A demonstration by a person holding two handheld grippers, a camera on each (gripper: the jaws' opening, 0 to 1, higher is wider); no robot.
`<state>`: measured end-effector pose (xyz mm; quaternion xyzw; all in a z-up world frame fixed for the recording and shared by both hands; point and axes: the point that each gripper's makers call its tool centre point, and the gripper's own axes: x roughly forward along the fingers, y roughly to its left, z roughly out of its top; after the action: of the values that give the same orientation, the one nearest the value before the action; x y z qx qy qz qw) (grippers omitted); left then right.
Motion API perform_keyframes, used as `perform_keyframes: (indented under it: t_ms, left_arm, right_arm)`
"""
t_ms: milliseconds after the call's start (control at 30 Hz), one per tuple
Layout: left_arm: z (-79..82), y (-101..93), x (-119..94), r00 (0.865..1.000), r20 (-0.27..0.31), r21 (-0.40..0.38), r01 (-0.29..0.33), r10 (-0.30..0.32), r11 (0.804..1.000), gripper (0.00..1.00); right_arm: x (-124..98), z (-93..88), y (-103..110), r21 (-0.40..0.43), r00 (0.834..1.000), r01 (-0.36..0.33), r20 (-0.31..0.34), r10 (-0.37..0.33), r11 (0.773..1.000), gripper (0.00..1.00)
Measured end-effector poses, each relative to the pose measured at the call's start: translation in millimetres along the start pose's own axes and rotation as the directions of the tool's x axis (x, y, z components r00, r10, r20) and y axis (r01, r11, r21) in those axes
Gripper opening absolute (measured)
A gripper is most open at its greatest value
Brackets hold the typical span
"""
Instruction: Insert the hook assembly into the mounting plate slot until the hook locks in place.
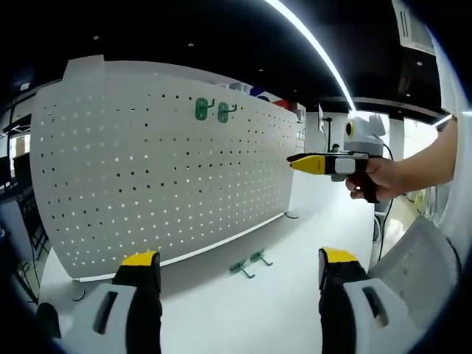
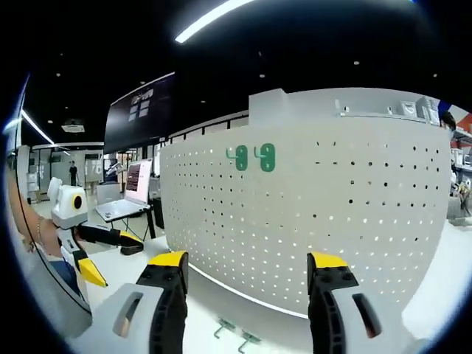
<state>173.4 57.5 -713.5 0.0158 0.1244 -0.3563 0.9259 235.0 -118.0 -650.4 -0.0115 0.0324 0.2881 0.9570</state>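
Yellow-tipped jaws of the left gripper (image 1: 240, 273) stood wide apart with nothing between them, and straight ahead of them two green hooks (image 1: 249, 263) lay loose on the white table (image 1: 295, 310), at the foot of the upright pegboard (image 1: 147, 177). By my judgement this gripper was the nearer to them. The right gripper (image 1: 304, 163), in a hand (image 1: 383, 178), was raised level toward the board's face, its tips apparently together. Two more hooks (image 1: 212, 110) hung high on the board.
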Motion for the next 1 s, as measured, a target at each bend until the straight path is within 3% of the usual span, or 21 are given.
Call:
perform_keyframes:
  t_ms: [1000]
  left_arm:
    - [-14.1, 3.8, -13.5, 0.999, -0.029, -0.015, -0.015, 0.015, 1.0, 0.92]
  right_arm:
    - [-49.9, -50.8, 4.5, 0.066, 0.996, -0.008, -0.083, 0.014, 0.998, 0.68]
